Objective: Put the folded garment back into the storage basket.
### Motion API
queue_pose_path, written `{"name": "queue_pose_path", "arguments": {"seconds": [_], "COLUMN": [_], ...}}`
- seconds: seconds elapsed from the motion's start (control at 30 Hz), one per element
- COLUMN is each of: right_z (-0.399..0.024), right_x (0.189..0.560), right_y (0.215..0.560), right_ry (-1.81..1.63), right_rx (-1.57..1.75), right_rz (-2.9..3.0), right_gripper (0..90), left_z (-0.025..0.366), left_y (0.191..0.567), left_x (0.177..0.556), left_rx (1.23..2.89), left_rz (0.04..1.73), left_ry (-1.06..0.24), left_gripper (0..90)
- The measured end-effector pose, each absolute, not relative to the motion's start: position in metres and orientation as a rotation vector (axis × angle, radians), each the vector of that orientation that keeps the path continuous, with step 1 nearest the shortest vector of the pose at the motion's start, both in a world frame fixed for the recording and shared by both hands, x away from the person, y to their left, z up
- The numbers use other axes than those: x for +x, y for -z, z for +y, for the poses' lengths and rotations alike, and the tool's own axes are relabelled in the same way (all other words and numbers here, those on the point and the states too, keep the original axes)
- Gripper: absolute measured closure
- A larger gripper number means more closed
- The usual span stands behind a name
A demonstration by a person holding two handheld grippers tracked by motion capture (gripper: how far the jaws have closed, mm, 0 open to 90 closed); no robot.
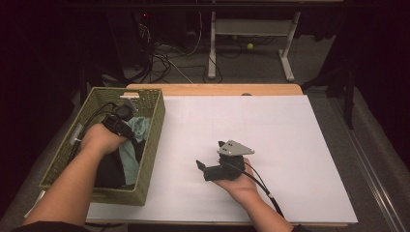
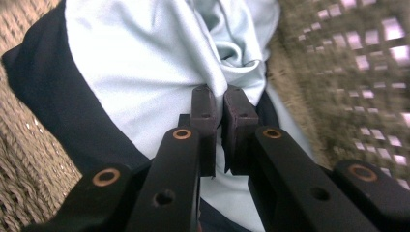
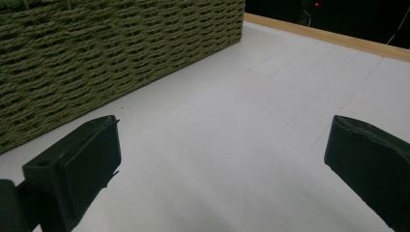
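Note:
A woven green basket (image 1: 155, 121) stands at the left of the white sheet (image 1: 270, 145). In it lie a pale blue cloth (image 1: 129, 155) and a dark cloth (image 1: 110, 170). My left gripper (image 1: 130, 131) reaches down into the basket. In the left gripper view the left gripper (image 2: 223, 94) is shut, its pads pinching a fold of the pale blue cloth (image 2: 145, 58), with the dark cloth (image 2: 53, 96) beneath. My right gripper (image 1: 209, 153) rests at the middle of the sheet, jaws toward the basket. It (image 3: 225, 140) stands open with nothing between its fingers.
The basket's side wall (image 3: 106, 53) is a short way ahead of the right gripper. The wooden table edge (image 1: 212, 89) shows beyond the sheet. Behind it stand a desk frame (image 1: 251, 29), floor cables (image 1: 164, 58) and a yellow ball (image 1: 250, 46).

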State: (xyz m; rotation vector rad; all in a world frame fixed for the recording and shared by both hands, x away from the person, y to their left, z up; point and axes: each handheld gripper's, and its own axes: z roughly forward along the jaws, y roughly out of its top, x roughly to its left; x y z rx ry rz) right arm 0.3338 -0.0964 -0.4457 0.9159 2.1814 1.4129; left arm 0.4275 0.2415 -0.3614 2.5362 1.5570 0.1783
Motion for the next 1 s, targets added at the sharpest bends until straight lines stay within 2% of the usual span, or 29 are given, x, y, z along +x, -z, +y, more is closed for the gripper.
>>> {"name": "queue_pose_path", "arguments": {"seconds": [0.27,0.67,0.87,1.0], "right_z": [-0.098,-0.105,-0.105,-0.104], "right_x": [0.332,0.333,0.334,0.333], "right_y": [0.444,0.450,0.452,0.453], "right_ry": [-1.423,-1.414,-1.411,-1.411], "right_rx": [0.917,0.941,0.953,0.948], "right_rz": [2.171,2.173,2.177,2.180], "right_gripper": [0.0,0.0,0.0,0.0], "left_z": [0.222,0.221,0.222,0.225], "left_y": [0.344,0.389,0.396,0.392], "left_x": [0.424,0.435,0.436,0.436], "left_rx": [2.538,2.551,2.536,2.517], "left_rz": [1.463,1.485,1.479,1.480], "left_ry": [-0.176,-0.068,-0.069,-0.059], "left_gripper": [80.9,80.2,78.9,72.4]}}
